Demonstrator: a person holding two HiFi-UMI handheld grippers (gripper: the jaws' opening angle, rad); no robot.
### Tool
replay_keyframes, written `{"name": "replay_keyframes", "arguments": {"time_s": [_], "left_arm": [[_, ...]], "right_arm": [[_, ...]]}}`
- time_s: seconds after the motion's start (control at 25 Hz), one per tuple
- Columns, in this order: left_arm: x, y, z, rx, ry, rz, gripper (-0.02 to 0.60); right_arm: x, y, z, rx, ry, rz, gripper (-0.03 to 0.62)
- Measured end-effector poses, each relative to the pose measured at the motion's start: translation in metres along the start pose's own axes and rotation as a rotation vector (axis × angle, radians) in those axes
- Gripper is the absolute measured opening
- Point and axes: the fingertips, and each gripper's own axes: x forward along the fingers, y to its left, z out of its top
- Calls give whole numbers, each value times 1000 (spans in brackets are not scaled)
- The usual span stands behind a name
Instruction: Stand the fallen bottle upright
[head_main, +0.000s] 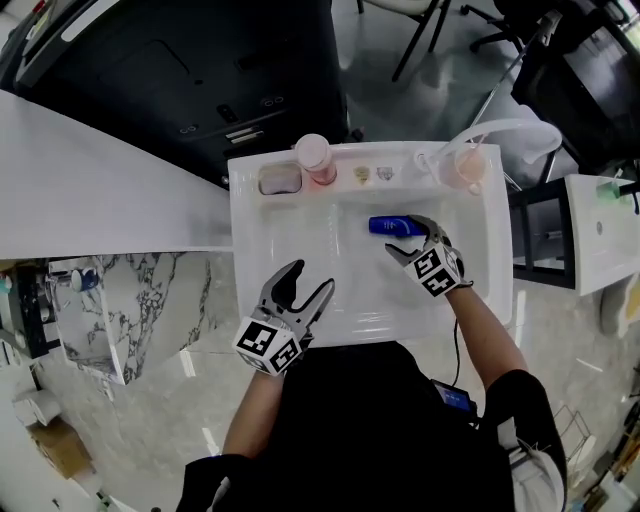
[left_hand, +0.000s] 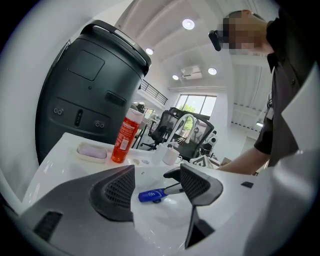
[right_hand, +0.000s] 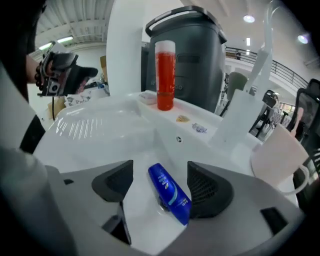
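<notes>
Two bottles: one blue bottle (head_main: 390, 226) at centre frame in the head view and one red bottle (head_main: 316, 160) just above and left of it. Two grippers: the left gripper (head_main: 312, 277) and the right gripper (head_main: 405, 237). One sink (head_main: 260, 260), one faucet (right_hand: 240, 117), one cup (head_main: 466, 167), one soap dish (head_main: 280, 180). One dark bin (head_main: 200, 70) at upper left. Two small bits (head_main: 362, 174) on the ledge, possibly stickers.

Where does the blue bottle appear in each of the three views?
Head view: the blue bottle lies in the sink, right of centre, at the right gripper.
Left gripper view: small, low centre, seen between the open jaws.
Right gripper view: large, bottom centre, lying between the open jaws.
Shared landmark: the red bottle standing on the sink's back rim.
</notes>
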Motion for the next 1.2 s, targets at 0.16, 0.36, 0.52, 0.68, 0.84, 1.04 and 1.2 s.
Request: {"name": "replay_keyframes", "arguments": {"time_s": [0.16,0.36,0.52,0.68,0.84,1.04,1.2], "left_arm": [[3,2,-8,-9,27,16,296],[1,8,-16,-26,54,50,296],[3,15,-16,-40,53,68,296],[7,17,-16,-59,47,88,296],[6,21,-18,-69,52,107,295],[6,26,-19,-86,46,128,295],[4,31,-18,-76,45,149,296]], "right_arm": [[32,-3,-44,-160,173,69,324],[55,-5,-69,-274,284,119,319],[71,-5,-82,-352,363,161,316],[84,-10,-89,-427,405,176,308],[94,-12,-93,-508,444,204,302],[99,-13,-101,-534,503,237,302],[104,-14,-106,-542,532,247,299]]}}
